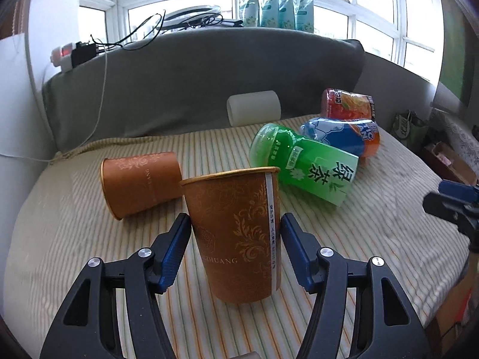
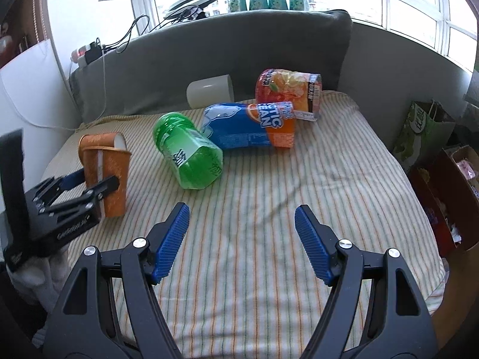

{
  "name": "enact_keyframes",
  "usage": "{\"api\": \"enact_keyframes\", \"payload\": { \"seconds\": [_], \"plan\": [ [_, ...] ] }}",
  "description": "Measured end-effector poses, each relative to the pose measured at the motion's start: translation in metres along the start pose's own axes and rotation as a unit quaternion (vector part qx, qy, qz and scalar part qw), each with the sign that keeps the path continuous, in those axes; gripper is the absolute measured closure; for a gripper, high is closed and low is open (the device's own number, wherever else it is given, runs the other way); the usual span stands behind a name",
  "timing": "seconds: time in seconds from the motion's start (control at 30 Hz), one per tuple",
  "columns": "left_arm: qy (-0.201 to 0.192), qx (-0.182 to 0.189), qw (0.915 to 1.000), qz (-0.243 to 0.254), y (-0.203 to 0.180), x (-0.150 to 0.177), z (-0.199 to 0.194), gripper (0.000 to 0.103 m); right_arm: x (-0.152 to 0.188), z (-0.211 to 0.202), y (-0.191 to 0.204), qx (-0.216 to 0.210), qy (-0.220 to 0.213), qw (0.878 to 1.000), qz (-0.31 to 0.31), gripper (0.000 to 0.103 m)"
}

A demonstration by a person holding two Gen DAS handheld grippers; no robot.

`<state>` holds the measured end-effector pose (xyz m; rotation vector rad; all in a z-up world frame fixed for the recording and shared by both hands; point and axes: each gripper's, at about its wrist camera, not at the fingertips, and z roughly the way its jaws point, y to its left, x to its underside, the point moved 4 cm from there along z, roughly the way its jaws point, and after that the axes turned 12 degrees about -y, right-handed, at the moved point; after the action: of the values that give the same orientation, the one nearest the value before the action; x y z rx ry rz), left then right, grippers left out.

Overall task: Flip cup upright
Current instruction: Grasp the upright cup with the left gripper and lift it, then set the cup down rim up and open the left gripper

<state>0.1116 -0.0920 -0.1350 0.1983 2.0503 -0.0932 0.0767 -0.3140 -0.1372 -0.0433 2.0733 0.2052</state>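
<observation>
A brown paper cup (image 1: 236,236) with gold patterns stands upright on the striped cloth, rim up. My left gripper (image 1: 235,224) has its jaws on either side of the cup, with a thin gap at each blue pad. A second brown cup (image 1: 140,184) lies on its side behind and to the left. In the right wrist view the upright cup (image 2: 112,176) stands at the left between the left gripper's fingers (image 2: 101,190), with the lying cup (image 2: 103,140) behind it. My right gripper (image 2: 242,218) is open and empty over bare cloth.
A green tea bottle (image 1: 302,164), a blue and orange bottle (image 1: 341,136) and a red bottle (image 1: 347,104) lie on their sides at the right back. A white cylinder (image 1: 253,110) lies against the grey backrest (image 1: 194,83). Bags and boxes (image 2: 443,179) stand beyond the right edge.
</observation>
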Motion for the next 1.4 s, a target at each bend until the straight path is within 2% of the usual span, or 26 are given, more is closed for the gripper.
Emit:
{"api": "enact_keyframes", "payload": {
  "seconds": [0.43, 0.63, 0.97, 1.0, 1.1, 1.4],
  "plan": [
    [-0.004, 0.005, 0.9998, -0.018, 0.002, 0.012, -0.028, 0.042, 0.001, -0.007, 0.013, -0.011, -0.005, 1.0, -0.009, 0.027],
    [-0.002, 0.023, 0.9994, -0.025, -0.002, 0.016, -0.037, 0.042, 0.003, -0.009, 0.018, -0.015, -0.005, 1.0, -0.012, 0.027],
    [-0.001, 0.046, 0.9989, 0.0, -0.018, 0.026, -0.044, 0.04, 0.004, -0.014, 0.024, -0.016, -0.009, 1.0, -0.016, 0.027],
    [-0.001, 0.046, 0.999, 0.001, -0.018, 0.026, -0.045, 0.04, 0.004, -0.015, 0.024, -0.016, -0.01, 1.0, -0.016, 0.027],
    [-0.002, 0.047, 0.9989, 0.001, -0.02, 0.028, -0.047, 0.026, 0.004, -0.017, 0.024, -0.016, -0.011, 1.0, -0.017, 0.027],
    [0.0, 0.055, 0.9985, -0.006, -0.02, 0.027, -0.061, 0.024, 0.005, -0.023, 0.027, -0.024, -0.017, 0.999, -0.017, 0.027]
  ]
}}
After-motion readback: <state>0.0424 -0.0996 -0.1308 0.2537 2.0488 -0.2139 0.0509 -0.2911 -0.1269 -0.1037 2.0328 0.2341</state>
